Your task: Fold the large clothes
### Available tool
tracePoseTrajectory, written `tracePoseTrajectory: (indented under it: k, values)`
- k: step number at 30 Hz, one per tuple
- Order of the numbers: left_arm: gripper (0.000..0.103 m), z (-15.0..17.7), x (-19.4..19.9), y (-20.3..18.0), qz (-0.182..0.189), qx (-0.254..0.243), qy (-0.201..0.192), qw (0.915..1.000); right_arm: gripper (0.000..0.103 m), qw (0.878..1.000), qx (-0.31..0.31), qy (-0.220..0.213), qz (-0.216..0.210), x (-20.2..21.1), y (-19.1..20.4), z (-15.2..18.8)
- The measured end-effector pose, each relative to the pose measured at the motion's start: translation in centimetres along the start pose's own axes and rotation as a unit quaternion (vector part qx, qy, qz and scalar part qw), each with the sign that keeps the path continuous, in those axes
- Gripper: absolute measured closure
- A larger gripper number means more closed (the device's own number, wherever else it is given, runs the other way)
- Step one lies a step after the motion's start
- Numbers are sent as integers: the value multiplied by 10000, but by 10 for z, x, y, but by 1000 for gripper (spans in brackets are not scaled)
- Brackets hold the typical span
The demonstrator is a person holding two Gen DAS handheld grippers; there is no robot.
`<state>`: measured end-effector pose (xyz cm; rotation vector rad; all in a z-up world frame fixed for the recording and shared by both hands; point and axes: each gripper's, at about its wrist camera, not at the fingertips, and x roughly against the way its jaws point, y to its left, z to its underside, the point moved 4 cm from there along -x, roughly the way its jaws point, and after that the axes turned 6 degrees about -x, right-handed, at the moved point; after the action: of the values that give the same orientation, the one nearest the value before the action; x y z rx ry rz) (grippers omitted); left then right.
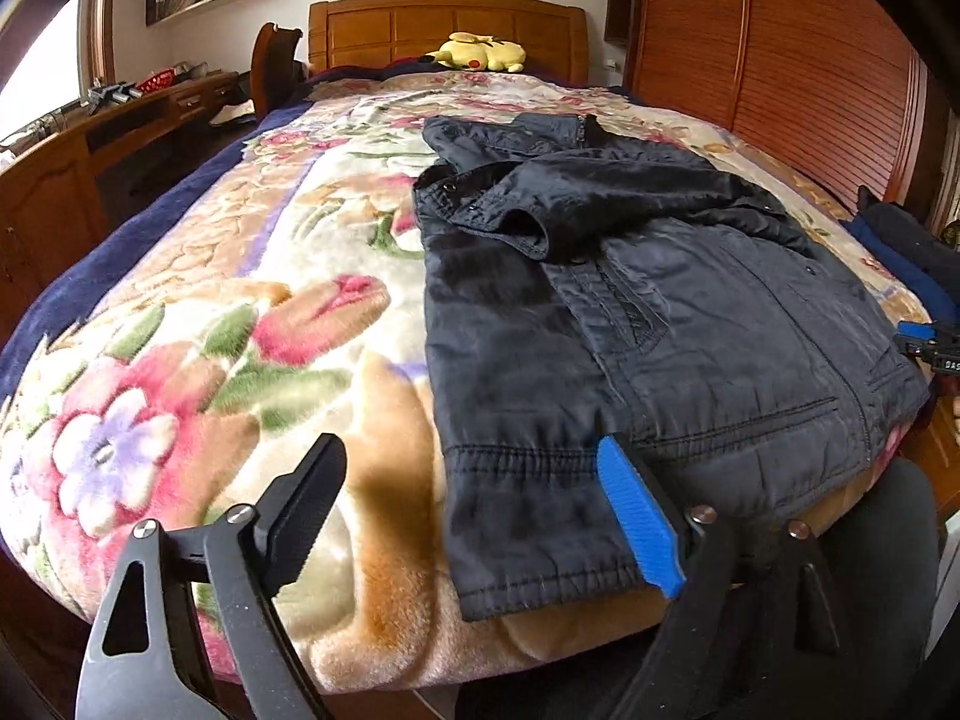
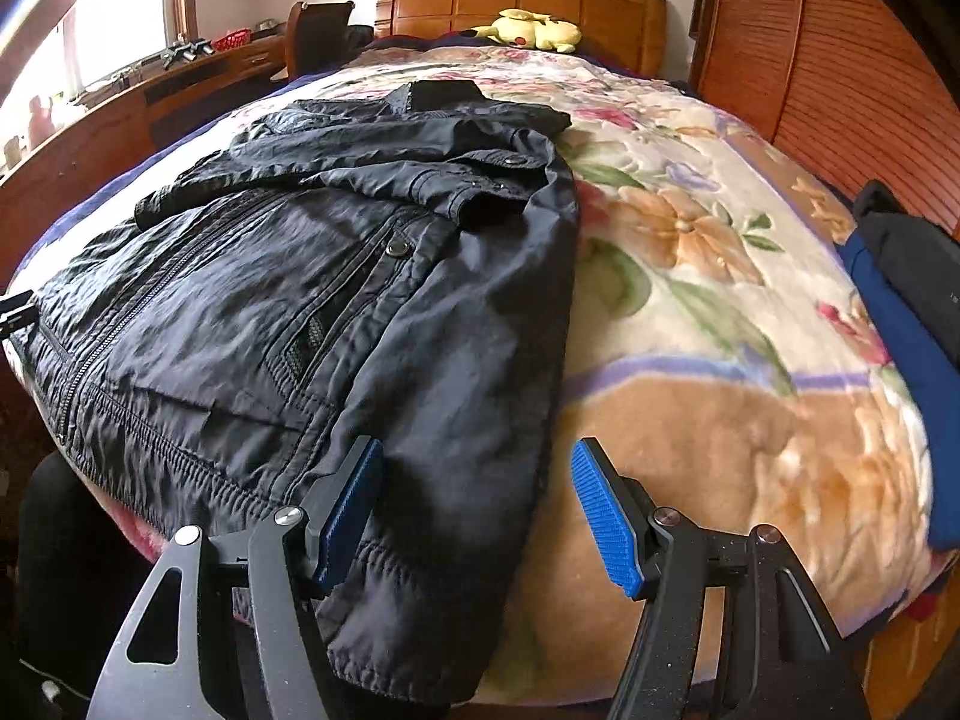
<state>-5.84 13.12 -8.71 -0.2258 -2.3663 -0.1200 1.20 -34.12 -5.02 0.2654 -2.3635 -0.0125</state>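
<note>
A dark navy jacket (image 1: 630, 312) lies front up on the floral blanket (image 1: 198, 372), both sleeves folded in over the chest. It also shows in the right wrist view (image 2: 336, 300). My left gripper (image 1: 468, 480) is open, its jaws spread on either side of the jacket's left hem corner at the foot of the bed, holding nothing. My right gripper (image 2: 477, 492) is open, its jaws spread on either side of the jacket's right hem corner, holding nothing. The right gripper's tip shows at the right edge of the left wrist view (image 1: 927, 342).
A yellow plush toy (image 1: 480, 53) lies by the wooden headboard (image 1: 444, 24). Folded dark and blue clothes (image 2: 900, 300) are stacked at the bed's right edge. A wooden desk (image 1: 90, 144) stands left, a wooden wardrobe (image 1: 780, 48) right.
</note>
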Motion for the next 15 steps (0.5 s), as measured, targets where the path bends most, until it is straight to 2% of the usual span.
tracePoseTrajectory:
  k: [6, 11, 15]
  values:
    - [24, 4, 2, -1, 93, 40, -45, 9999, 36, 9997, 13, 56, -225, 3, 2, 11]
    - [46, 5, 8, -9, 197, -46, -76, 9998, 36, 9993, -47, 76, -357, 3, 4, 18]
    - [50, 6, 7, -11, 205, -82, -59, 9997, 41, 9992, 27, 88, -400, 4, 5, 22]
